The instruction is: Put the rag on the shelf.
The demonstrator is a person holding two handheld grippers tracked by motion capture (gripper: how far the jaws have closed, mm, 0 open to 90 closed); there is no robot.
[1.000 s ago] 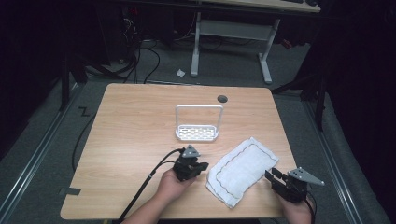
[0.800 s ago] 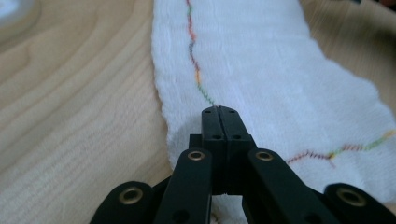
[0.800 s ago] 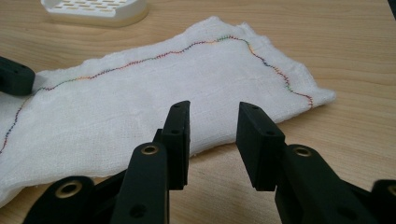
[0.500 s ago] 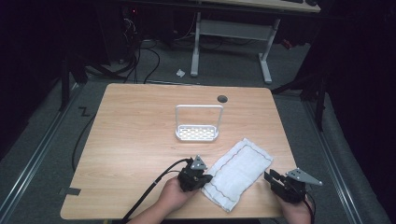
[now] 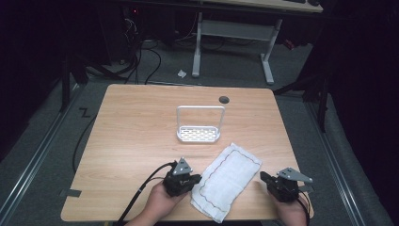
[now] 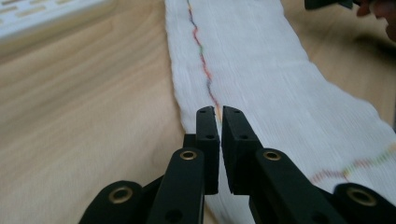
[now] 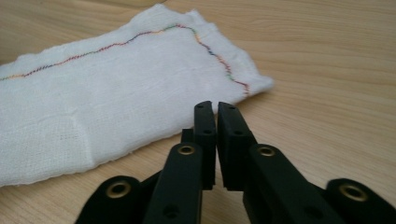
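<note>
High view: cloth [image 5: 226,181] bears no lettering.

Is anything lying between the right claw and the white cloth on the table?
Nothing visible. In the right gripper view only bare wooden table separates the right claw from the near edge of the white cloth. The white rack stands farther back, off to the side.

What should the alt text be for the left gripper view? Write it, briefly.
Two black jaws of the left claw, nearly closed, point at the edge of a white cloth with multicoloured zigzag stitching, lying on a wooden table. A white perforated rack sits blurred at upper left.
</note>
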